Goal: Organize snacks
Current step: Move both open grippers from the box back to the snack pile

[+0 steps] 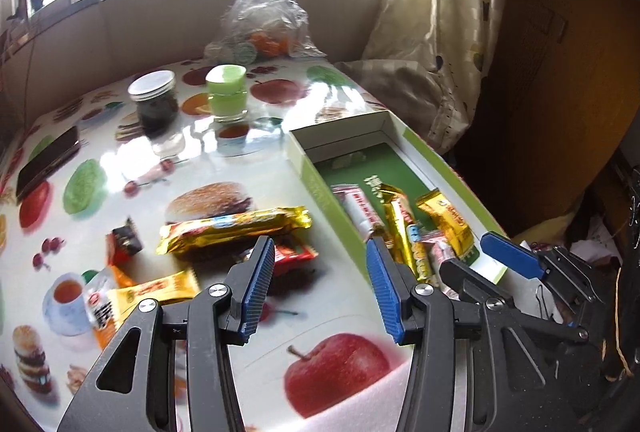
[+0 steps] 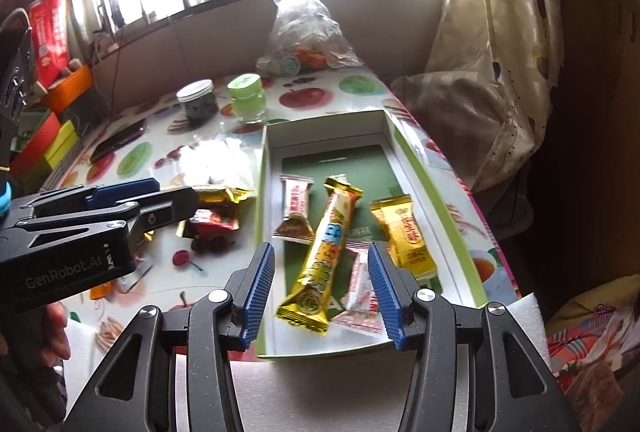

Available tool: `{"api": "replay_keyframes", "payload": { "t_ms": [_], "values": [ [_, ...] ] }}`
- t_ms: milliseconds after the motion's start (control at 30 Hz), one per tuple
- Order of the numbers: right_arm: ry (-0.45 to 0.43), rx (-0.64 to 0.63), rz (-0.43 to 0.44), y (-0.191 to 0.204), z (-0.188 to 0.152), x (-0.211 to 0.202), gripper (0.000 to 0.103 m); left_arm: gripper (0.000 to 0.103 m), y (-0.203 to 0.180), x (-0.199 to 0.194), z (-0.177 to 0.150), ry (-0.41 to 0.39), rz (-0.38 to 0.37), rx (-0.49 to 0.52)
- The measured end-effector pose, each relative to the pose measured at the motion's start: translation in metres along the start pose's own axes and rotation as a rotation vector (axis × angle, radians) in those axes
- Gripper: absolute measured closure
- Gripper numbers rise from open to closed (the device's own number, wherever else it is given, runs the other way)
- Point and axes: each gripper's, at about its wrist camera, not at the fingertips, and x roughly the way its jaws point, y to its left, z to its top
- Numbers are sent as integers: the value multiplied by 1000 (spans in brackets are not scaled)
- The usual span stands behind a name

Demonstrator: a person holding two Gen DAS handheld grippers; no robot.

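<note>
1. Left hand-held gripper [image 1: 320, 260] was wide open, nothing between its fingers, above the worktop [image 1: 224, 167].
2. A long gold bar [image 1: 234, 230] lay on the worktop just ahead of its left finger, a red packet [image 1: 294, 254] at that fingertip, and orange packets [image 1: 132, 296] further left.
3. Right hand-held gripper [image 2: 322, 266] was also wide open and empty, over the near end of the green-rimmed box [image 2: 436, 183].
4. In the box: a long gold bar [image 2: 324, 256] ran between its fingers, a white-and-brown candy [image 2: 295, 207] ahead-left, a gold packet [image 2: 404, 236] just right of the right finger, and a white-and-red packet [image 2: 360, 292] against that finger.
5. Only the left view showed the orange packets; only the right view showed the box contents unobstructed.
6. Two jars, dark [image 1: 154, 99] and green [image 1: 226, 89], stood well back.
</note>
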Motion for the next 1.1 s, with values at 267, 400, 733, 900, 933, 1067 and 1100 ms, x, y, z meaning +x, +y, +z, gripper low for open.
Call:
{"api": "replay_keyframes", "payload": {
  "t_ms": [267,400,733,900,933,1067,1100],
  "values": [
    [6,-42,40,28,0,3,55,54,35,-17,-18,-11,67,-53],
    [16,-67,65,43,-1,8,55,54,54,-24,-29,-14,93,-88],
    [71,-114,148,80,-2,32,55,54,117,-39,-63,-1,179,-221],
    [100,-155,192,102,-1,46,55,54,142,-41,-79,17,201,-267],
    [106,-169,201,107,0,50,55,54,145,-40,-81,21,202,-274],
    [113,-247,238,132,2,60,55,54,155,-38,-91,37,200,-299],
    [109,-267,241,138,3,62,55,54,157,-38,-92,40,203,-303]
  ]
}}
